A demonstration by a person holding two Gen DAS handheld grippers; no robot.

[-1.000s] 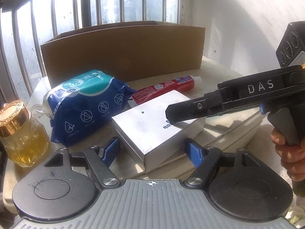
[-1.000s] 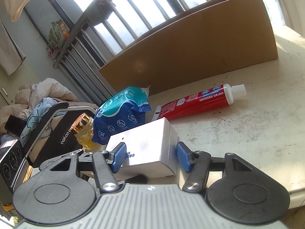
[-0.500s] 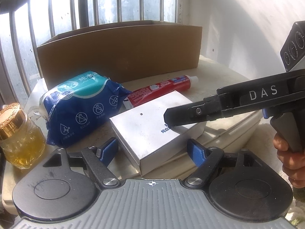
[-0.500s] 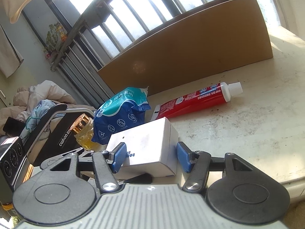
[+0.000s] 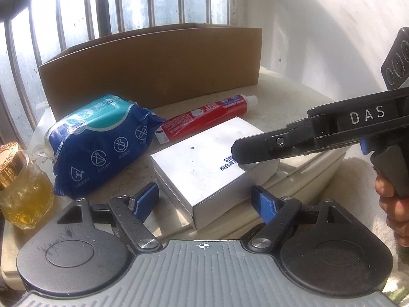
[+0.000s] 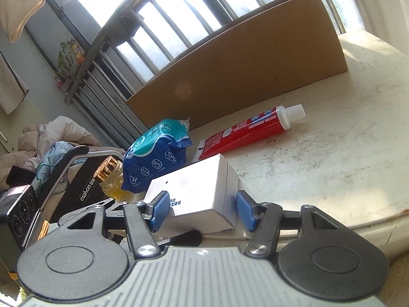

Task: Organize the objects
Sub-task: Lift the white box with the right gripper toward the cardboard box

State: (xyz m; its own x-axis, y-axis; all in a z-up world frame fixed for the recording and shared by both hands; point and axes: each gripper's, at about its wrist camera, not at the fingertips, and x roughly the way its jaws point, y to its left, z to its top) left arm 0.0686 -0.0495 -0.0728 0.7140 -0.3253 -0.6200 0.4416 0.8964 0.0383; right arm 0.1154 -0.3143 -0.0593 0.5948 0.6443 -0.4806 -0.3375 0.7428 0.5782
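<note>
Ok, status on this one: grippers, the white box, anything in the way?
Right gripper open, straddling white box. Left gripper open, empty. Box on table, outside cardboard box. Toothpaste lies between.

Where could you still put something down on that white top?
Bare room lies right of the toothpaste tube, before the cardboard box, out to the white top's edge. The left side is crowded: wipes pack, jar, silver box.

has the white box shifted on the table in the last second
No. In the right wrist view the white rectangular cardboard box keeps its place beside the red toothpaste tube; only the camera's framing drifts slightly.
</note>
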